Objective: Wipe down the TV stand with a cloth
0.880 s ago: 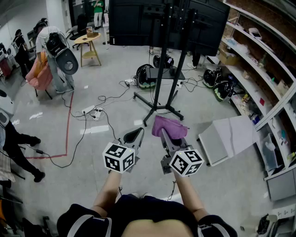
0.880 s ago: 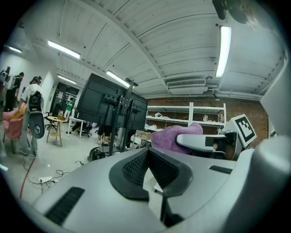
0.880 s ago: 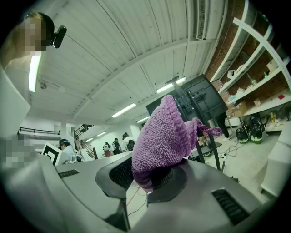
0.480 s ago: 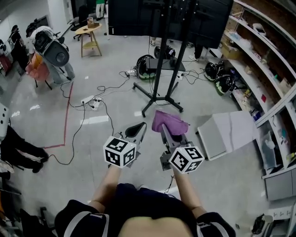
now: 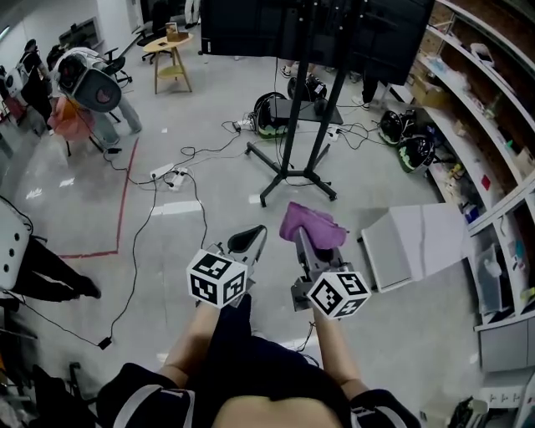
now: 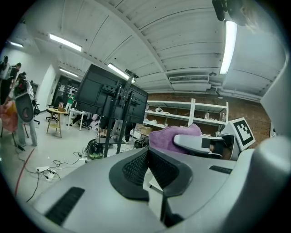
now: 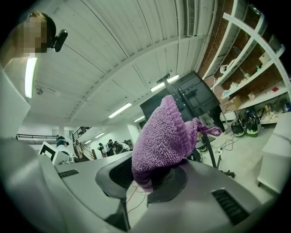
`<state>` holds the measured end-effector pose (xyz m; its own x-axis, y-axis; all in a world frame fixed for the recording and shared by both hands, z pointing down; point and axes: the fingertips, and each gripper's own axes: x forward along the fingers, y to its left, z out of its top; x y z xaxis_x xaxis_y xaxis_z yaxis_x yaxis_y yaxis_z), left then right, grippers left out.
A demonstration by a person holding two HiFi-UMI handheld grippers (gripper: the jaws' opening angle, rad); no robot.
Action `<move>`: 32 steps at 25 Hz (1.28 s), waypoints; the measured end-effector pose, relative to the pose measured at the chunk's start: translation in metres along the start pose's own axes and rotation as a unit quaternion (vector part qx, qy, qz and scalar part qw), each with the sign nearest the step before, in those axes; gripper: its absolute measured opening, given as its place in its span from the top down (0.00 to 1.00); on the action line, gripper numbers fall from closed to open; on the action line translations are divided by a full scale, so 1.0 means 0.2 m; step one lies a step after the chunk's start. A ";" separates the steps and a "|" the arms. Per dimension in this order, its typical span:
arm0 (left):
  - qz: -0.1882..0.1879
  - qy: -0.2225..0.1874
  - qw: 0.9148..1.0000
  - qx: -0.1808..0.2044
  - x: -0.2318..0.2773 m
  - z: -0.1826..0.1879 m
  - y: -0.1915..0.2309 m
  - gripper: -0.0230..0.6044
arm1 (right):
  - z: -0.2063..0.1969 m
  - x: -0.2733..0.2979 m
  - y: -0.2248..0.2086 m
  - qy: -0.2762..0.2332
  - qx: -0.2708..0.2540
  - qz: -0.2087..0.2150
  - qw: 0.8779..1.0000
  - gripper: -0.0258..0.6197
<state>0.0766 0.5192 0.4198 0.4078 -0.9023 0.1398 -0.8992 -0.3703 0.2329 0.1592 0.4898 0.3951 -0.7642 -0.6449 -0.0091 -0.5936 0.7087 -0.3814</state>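
The purple cloth is a nubby terry rag, bunched into a soft peak with one corner trailing to 3 o'clock. It sits pinched in my right gripper, held in the air just past centre in the head view. In the right gripper view the cloth swells over the pads and hides where they meet, so I can't tell how much of it is caught.

My left gripper floats beside it at 9 o'clock, apart from the cloth. In its own view the left gripper has its pads pressed together on nothing. The cloth peeks over the other tool at 2 o'clock there.

The TV stand is well away at 12 o'clock, a black post on splayed legs. Its screen is cut off by the head view's top edge. The right gripper view shows the screen whole, behind the cloth. Cables loop across the floor at 10 o'clock.
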 end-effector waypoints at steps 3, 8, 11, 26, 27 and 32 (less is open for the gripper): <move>-0.006 0.000 1.000 -0.004 0.07 0.00 0.05 0.95 | -0.03 0.06 -0.05 0.004 0.004 -0.006 1.000 0.85; -0.018 0.000 1.000 -0.008 0.25 0.03 0.18 0.95 | -0.03 0.23 -0.18 0.009 0.004 -0.017 1.000 0.85; -0.022 -0.001 1.000 -0.006 0.37 0.10 0.29 0.95 | 0.02 0.38 -0.25 0.010 0.000 -0.028 1.000 0.85; -0.051 0.001 0.999 0.006 0.88 0.44 0.91 0.95 | 0.24 1.24 -0.46 0.005 -0.019 -0.030 0.999 0.85; -0.052 0.001 0.999 0.005 0.90 0.45 0.95 0.95 | 0.24 1.28 -0.47 0.007 -0.020 -0.028 0.999 0.85; -0.050 0.002 0.999 0.002 1.00 0.48 1.13 0.95 | 0.24 1.48 -0.52 0.012 -0.023 -0.029 0.999 0.85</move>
<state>-0.0595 0.2337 0.4079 0.4965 -0.8596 0.1207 -0.8546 -0.4596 0.2417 0.0057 0.2114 0.3884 -0.7337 -0.6786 0.0336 -0.6472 0.6829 -0.3386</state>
